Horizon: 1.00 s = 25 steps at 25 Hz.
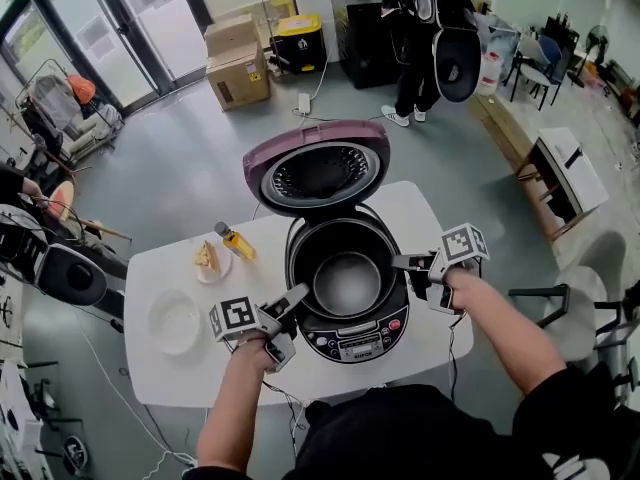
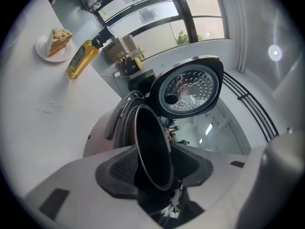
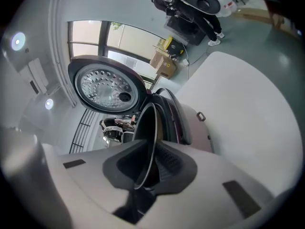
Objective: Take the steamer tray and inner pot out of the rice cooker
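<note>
The rice cooker (image 1: 352, 340) stands open on the white table (image 1: 190, 373), its pink lid (image 1: 318, 173) tipped back. The dark inner pot (image 1: 347, 280) sits inside it. My left gripper (image 1: 298, 298) is at the pot's left rim. In the left gripper view the pot's rim (image 2: 153, 142) runs between the jaws of this gripper (image 2: 159, 175), and the pads stand slightly off it. My right gripper (image 1: 400, 264) is at the right rim. In the right gripper view this gripper (image 3: 145, 168) is shut on the rim (image 3: 148, 128). A white round tray (image 1: 175, 320) lies on the table to the left.
A yellow oil bottle (image 1: 236, 242) and a cake slice on a small plate (image 1: 209, 259) lie left of the cooker. The cooker's cord hangs over the table's near edge. On the floor beyond are cardboard boxes (image 1: 236, 63) and a standing person (image 1: 425, 28).
</note>
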Available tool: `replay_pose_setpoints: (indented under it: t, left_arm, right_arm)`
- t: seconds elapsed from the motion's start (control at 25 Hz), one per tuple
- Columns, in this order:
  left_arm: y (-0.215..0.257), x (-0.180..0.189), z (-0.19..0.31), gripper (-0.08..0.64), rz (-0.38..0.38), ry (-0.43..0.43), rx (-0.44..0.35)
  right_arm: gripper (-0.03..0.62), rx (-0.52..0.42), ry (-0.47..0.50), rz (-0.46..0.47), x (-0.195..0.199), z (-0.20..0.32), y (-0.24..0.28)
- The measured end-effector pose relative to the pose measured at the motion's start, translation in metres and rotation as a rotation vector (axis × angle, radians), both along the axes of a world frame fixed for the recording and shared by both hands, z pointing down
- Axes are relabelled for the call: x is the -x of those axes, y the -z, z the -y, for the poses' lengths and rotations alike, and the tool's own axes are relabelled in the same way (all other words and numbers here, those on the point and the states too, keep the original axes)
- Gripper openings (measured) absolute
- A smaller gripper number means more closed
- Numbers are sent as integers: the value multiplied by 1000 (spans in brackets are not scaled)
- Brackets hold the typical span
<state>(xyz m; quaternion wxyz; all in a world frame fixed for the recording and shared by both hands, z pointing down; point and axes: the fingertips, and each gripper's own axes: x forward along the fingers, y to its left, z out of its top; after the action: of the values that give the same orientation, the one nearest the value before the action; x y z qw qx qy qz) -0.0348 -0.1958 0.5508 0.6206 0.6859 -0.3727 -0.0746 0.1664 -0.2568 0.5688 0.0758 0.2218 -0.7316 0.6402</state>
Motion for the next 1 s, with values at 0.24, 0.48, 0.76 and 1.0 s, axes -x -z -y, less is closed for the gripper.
replay_pose_setpoints:
  t: [0.24,0.48,0.76,1.0]
  left_arm:
    - [-19,11,-5,14,78,13,51]
    - [-17,9,-4,12,75,18,47]
    - [12,14,-4,14,53,4,-18]
    - [58,28,-11,17,46,-2,-115]
  right_arm:
    - [17,-54,-8,-57,0,2,-4]
    - [15,-100,-1,-95,-1,2,-2]
    - [17,-190,-35,-58,4,1,43]
    - [20,-347,-27,-18,17,-6,104]
